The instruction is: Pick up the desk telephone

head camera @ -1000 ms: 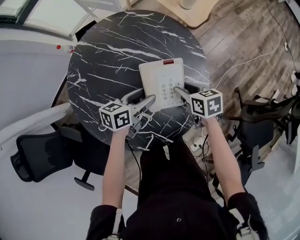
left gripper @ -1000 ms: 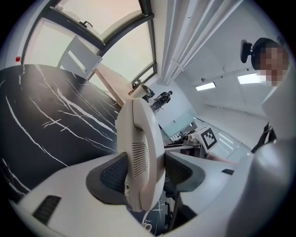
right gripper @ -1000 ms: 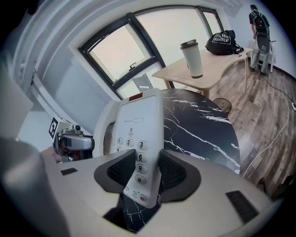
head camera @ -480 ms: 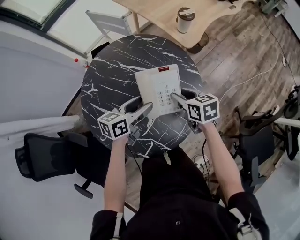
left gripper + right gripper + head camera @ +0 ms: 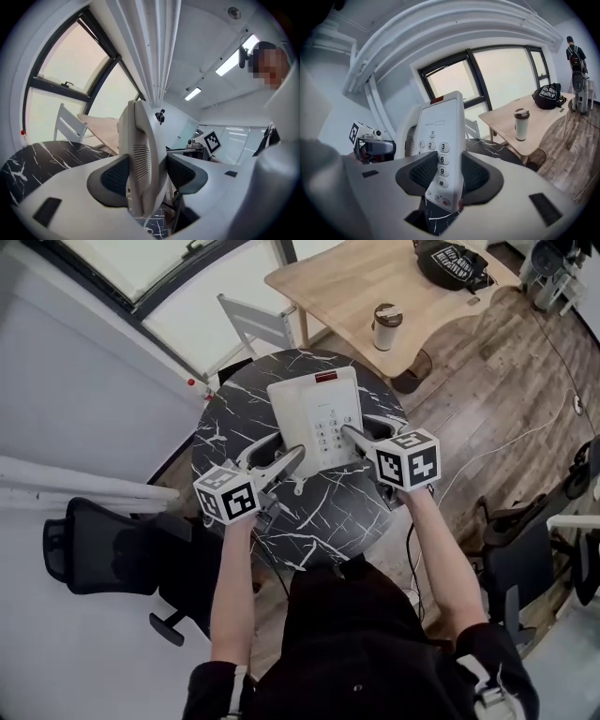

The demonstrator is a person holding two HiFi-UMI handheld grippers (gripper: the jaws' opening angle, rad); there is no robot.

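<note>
A dark office chair [image 5: 103,549] is seen at the far left, beside the round black marble table [image 5: 328,512]. Above the table's near left part, the left gripper [image 5: 286,448] is closed on the handset side of the desk telephone [image 5: 317,409]. In the left gripper view the handset [image 5: 140,159] is seen pinched edge-on between the dark pads [image 5: 115,176]. The telephone is held level between the two grippers. Judged from both gripper views, where the marble shows below its near end, it is clear of the tabletop. On its right side, the right gripper [image 5: 361,432] is clamped over the keypad edge, and in the right gripper view the number keys [image 5: 440,159] are seen between its pads [image 5: 423,174]. Further right and beyond, a lidded cup [image 5: 385,327] is seen on a wooden desk [image 5: 328,277].

Both grips are taken at the telephone's near end, so its far end is left unsupported. A forward tip could be caused by any slackening of either clamp. If the handset is only resting in its cradle, it could be pulled loose from the base should the two grippers be moved unevenly or apart. A slip on the smooth plastic could be brought on by a twist of one wrist.
</note>
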